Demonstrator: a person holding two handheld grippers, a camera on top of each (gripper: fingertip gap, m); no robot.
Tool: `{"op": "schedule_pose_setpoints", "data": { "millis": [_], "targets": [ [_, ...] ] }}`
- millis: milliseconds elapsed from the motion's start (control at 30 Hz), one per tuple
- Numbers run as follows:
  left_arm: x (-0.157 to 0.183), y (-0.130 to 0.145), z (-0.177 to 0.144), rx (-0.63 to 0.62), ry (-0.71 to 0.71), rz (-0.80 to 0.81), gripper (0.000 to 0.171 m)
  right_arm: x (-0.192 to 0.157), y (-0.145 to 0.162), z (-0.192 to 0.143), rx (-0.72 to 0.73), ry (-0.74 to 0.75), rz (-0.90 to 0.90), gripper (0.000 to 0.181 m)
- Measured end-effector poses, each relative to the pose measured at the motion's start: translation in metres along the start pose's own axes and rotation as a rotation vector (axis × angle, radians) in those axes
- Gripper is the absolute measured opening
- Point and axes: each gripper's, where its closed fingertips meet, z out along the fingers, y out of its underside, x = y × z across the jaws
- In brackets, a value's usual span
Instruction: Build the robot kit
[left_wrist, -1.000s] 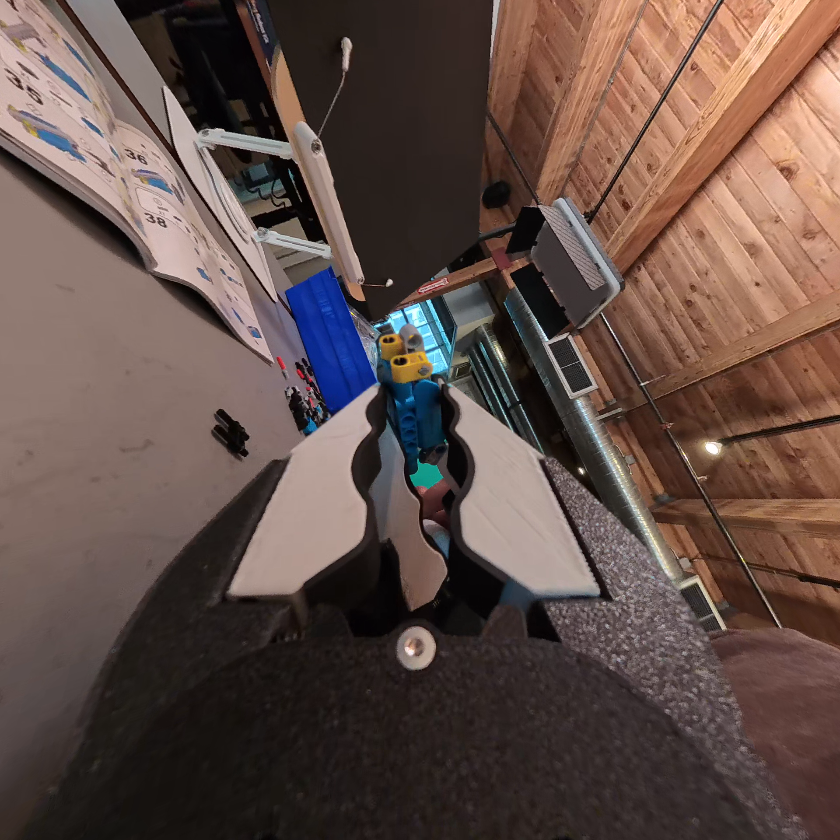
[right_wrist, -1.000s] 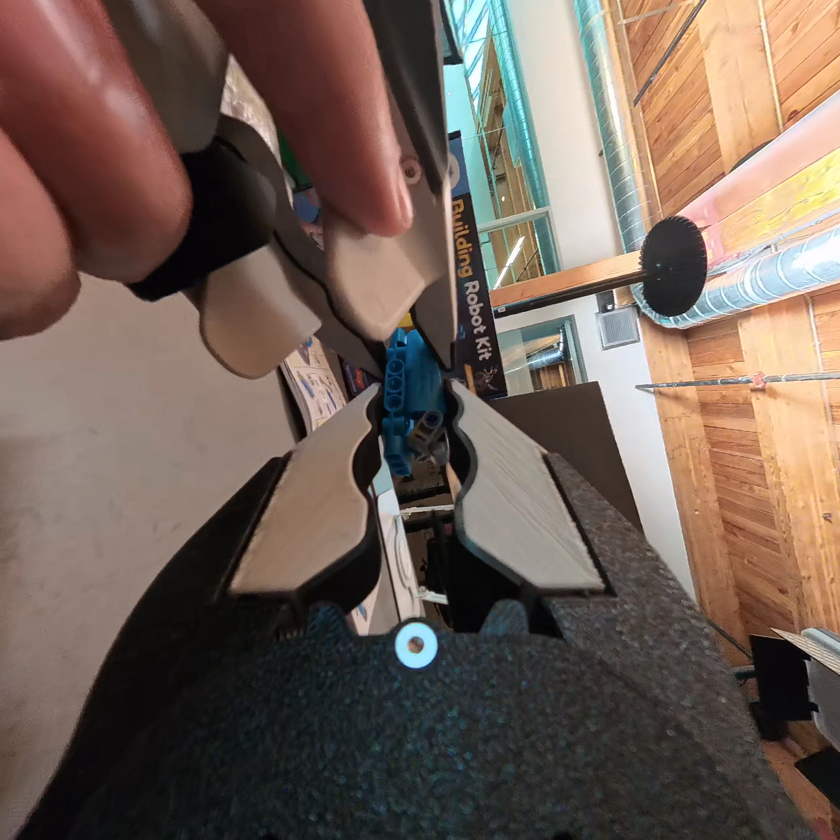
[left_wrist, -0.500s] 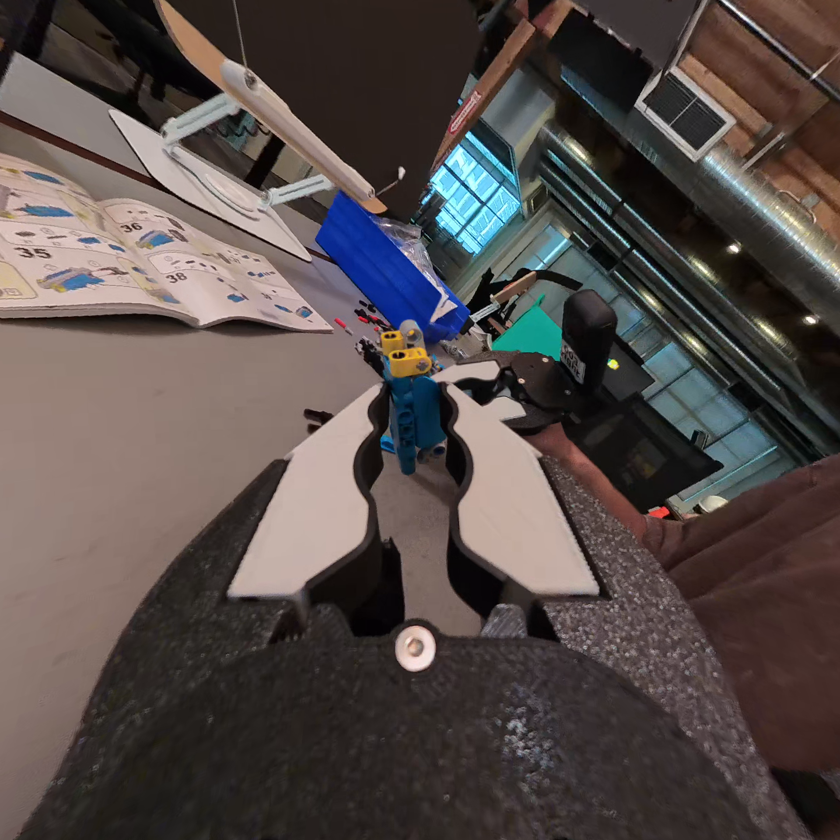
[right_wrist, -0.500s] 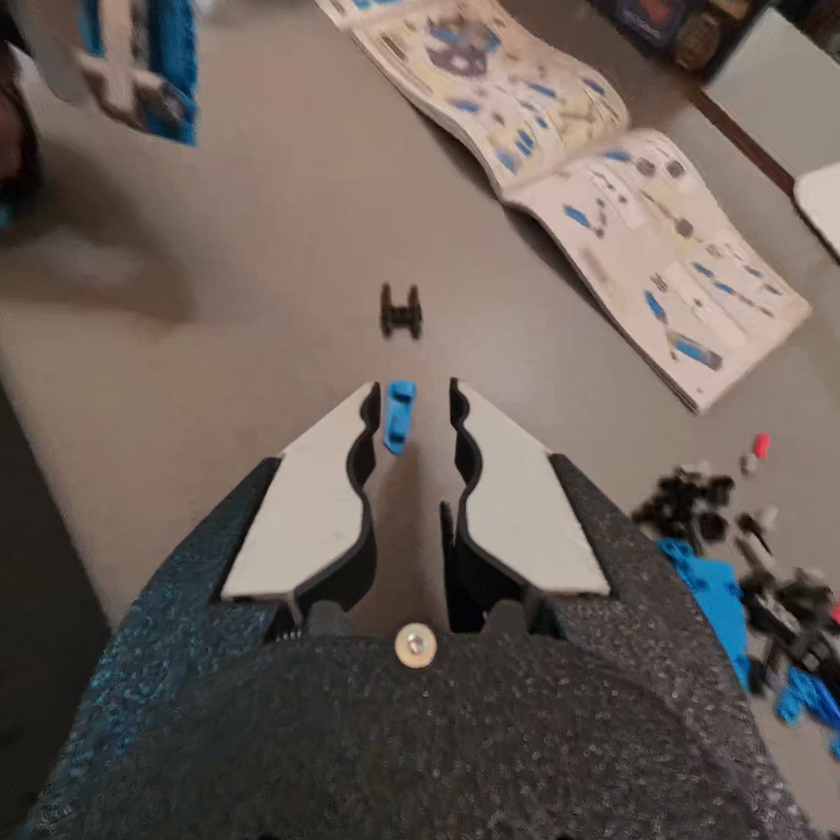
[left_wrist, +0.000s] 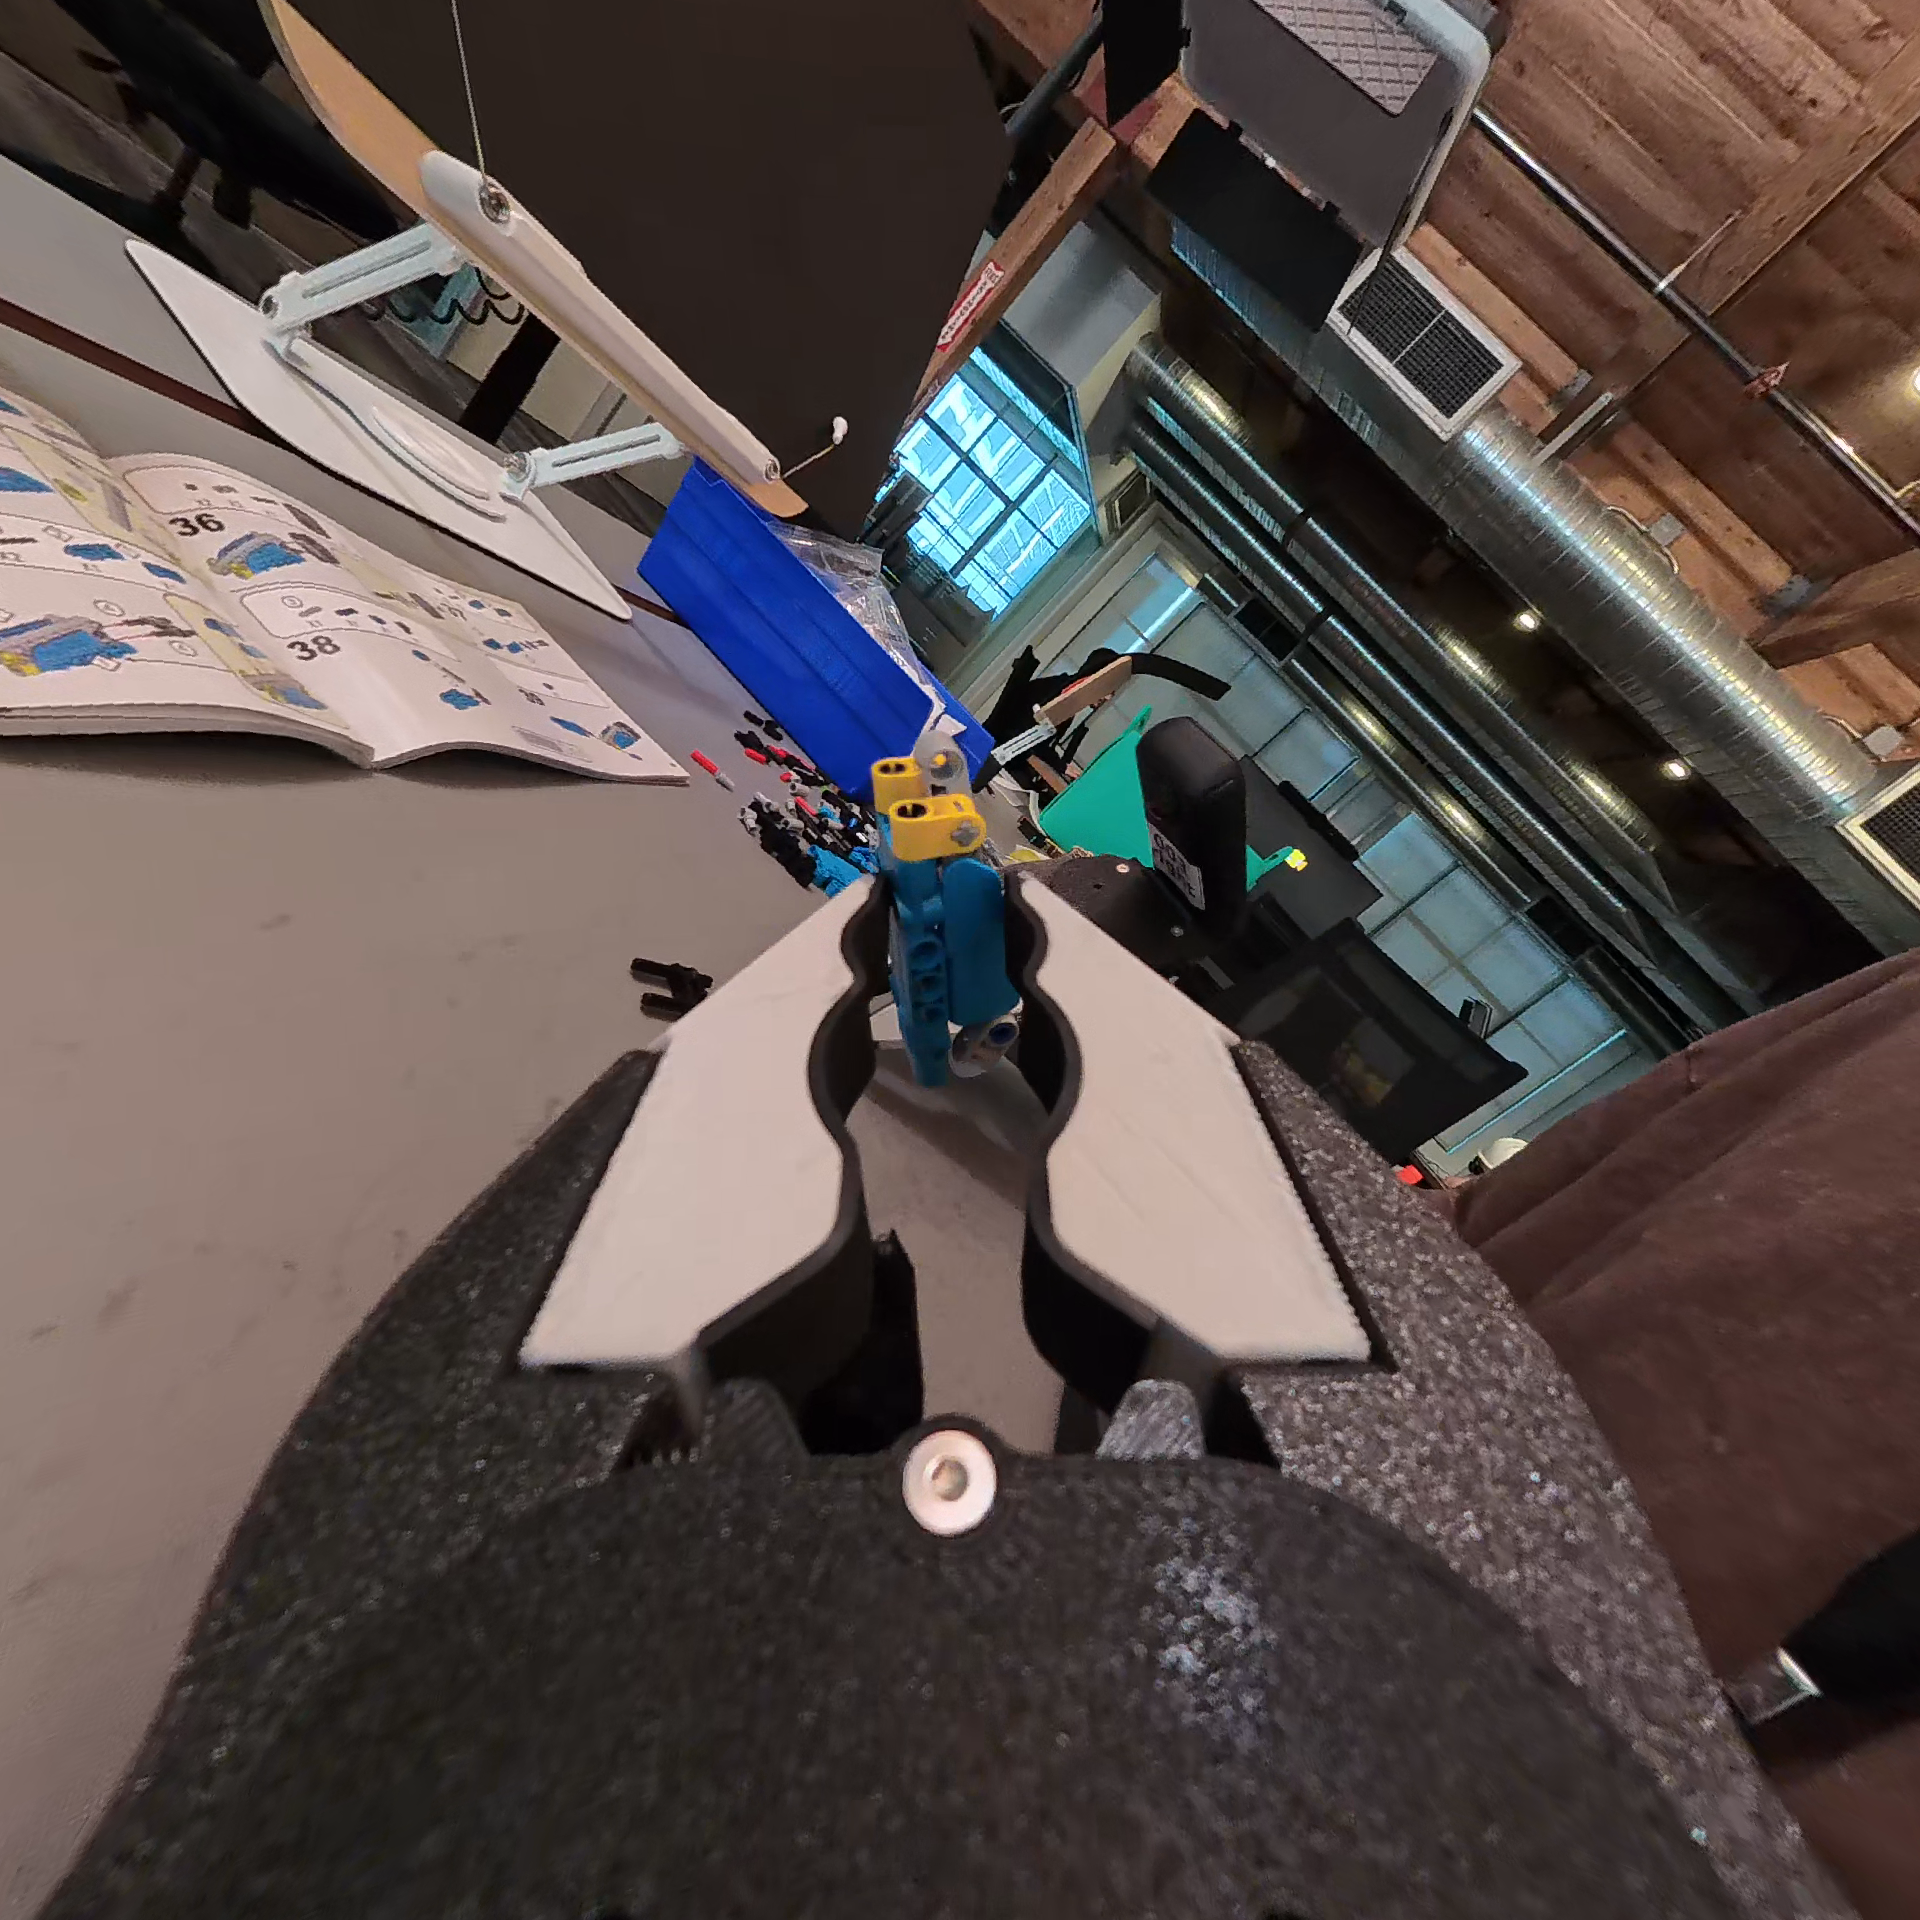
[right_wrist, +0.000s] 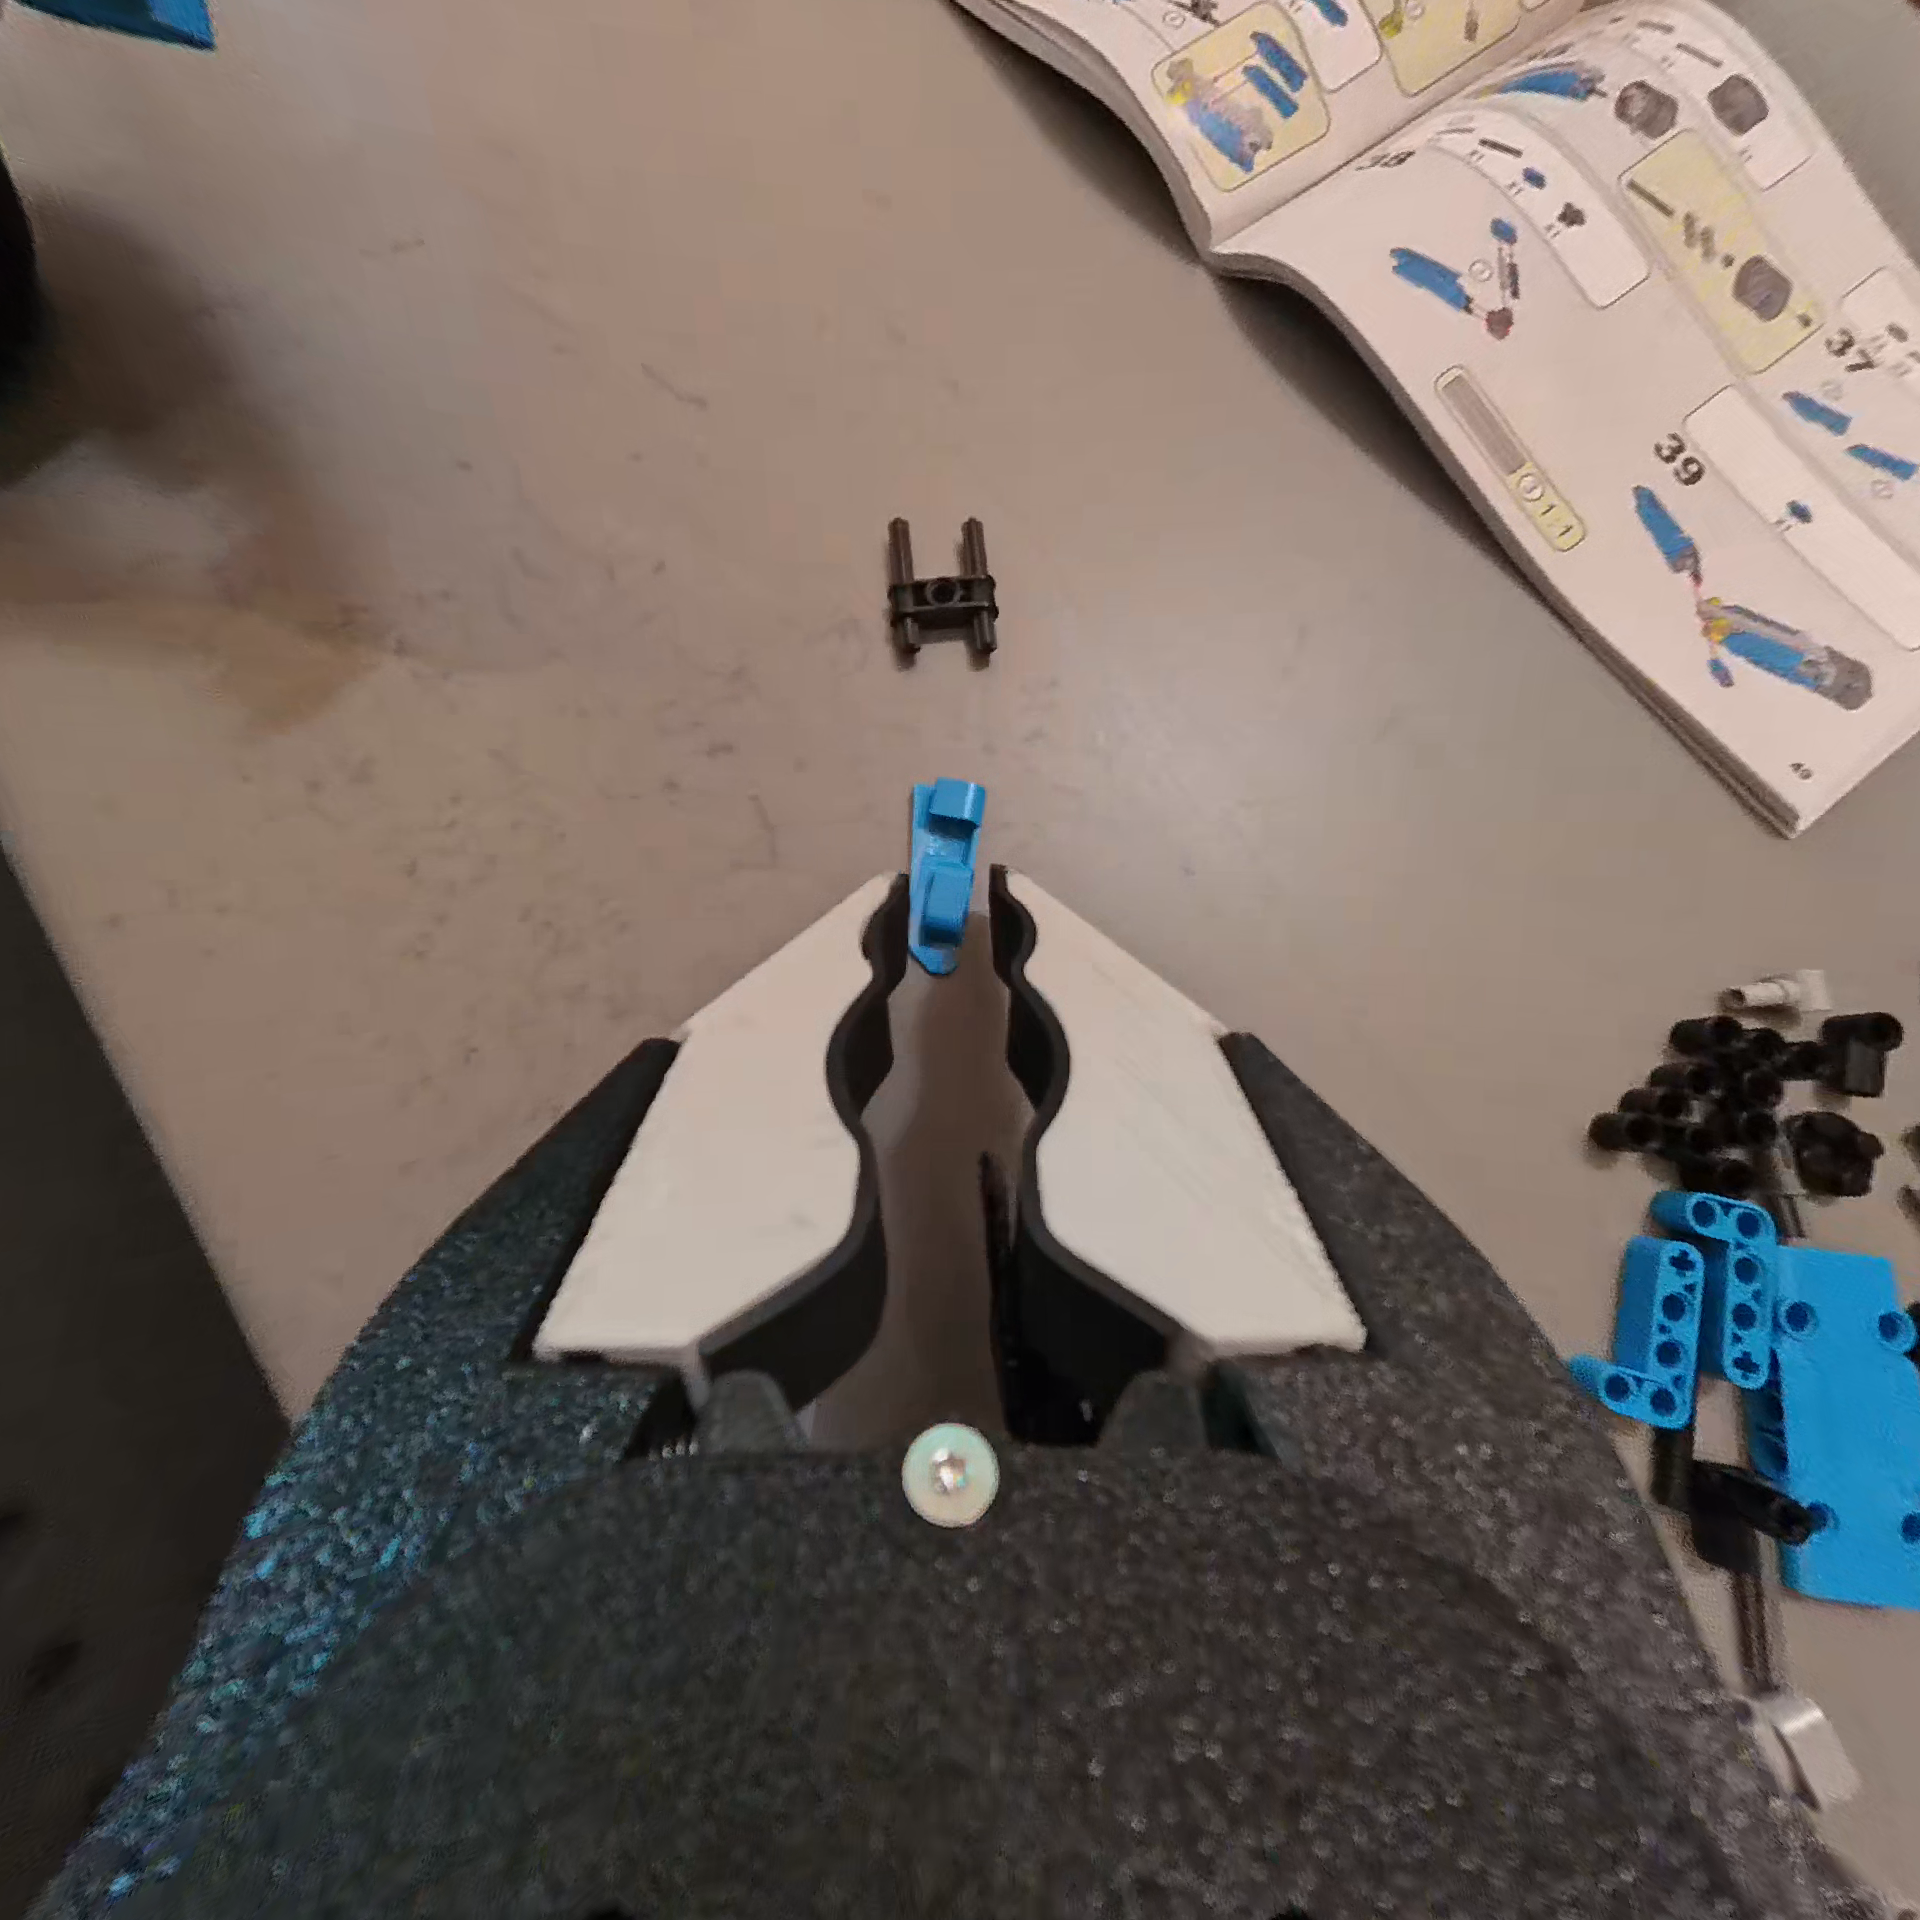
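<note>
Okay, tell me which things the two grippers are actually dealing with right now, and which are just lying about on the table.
In hand:
- left gripper shut on blue and yellow brick assembly
- right gripper open around small blue piece

Lying about:
- black H-shaped connector
- open instruction booklet
- pile of black pins
- blue beams
- blue bin

Grey table: booklet, loose bricks.

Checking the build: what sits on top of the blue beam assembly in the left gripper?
Two yellow connectors and a grey piece top the blue beam assembly; its gripped sides are covered by the left gripper.
</note>
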Motion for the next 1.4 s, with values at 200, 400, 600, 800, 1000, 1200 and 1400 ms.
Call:
{"op": "schedule_pose_setpoints", "data": {
  "millis": [200, 400, 600, 800, 1000, 1200, 1400],
  "targets": [
    [0.001, 0.001, 0.001, -0.003, -0.001, 0.011, 0.021, -0.002, 0.006, 0.004, -0.034, -0.017, 0.016, 0.008],
    [-0.003, -0.003, -0.002, 0.020, -0.005, -0.016, 0.021, -0.006, 0.004, 0.004, -0.050, -0.044, 0.029, 0.008],
    [-0.009, 0.000, 0.000, -0.003, -0.030, -0.028, 0.021, -0.069, 0.007, -0.020, -0.153, -0.427, -0.172, 0.008],
    [-0.007, 0.005, 0.002, -0.031, -0.046, 0.011, 0.021, -0.068, 0.024, -0.010, -0.293, -0.445, -0.462, 0.012],
    [-0.005, 0.009, 0.004, -0.056, -0.064, 0.054, 0.021, -0.045, 0.009, -0.020, -0.203, -0.243, -0.225, 0.017],
    [-0.004, 0.031, 0.016, -0.176, -0.089, 0.106, 0.021, -0.066, 0.029, -0.020, -0.143, -0.231, 0.011, 0.017],
    [0.000, 0.082, 0.046, -0.455, -0.134, 0.129, 0.020, -0.081, 0.009, -0.020, -0.050, -0.254, -0.033, 0.017]
  ]
}}
